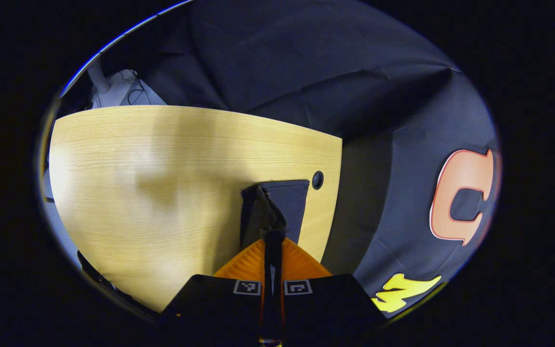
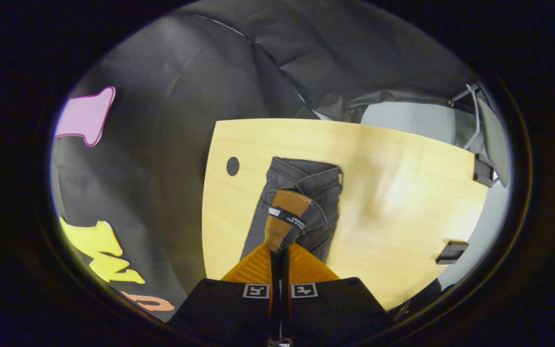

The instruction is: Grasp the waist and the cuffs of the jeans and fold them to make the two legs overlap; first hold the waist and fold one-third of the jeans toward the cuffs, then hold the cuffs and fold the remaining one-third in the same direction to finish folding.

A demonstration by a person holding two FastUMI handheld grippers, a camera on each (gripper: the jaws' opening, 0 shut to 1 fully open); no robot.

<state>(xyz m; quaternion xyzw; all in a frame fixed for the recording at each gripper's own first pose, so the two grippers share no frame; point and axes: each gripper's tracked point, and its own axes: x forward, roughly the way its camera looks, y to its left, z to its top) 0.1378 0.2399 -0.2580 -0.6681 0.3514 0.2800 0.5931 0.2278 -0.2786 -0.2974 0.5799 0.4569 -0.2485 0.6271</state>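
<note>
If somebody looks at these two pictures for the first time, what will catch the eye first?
Most striking are the dark jeans lying on the pale wooden table, near its edge with the round hole. In the right gripper view the right tongs pinch the waist by its brown leather patch. In the left gripper view the left tongs are closed on a lifted fold of the jeans.

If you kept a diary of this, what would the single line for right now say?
left gripper: shut on jeans cuff end | right gripper: shut on waist by tan patch | jeans lie on wooden table
</note>
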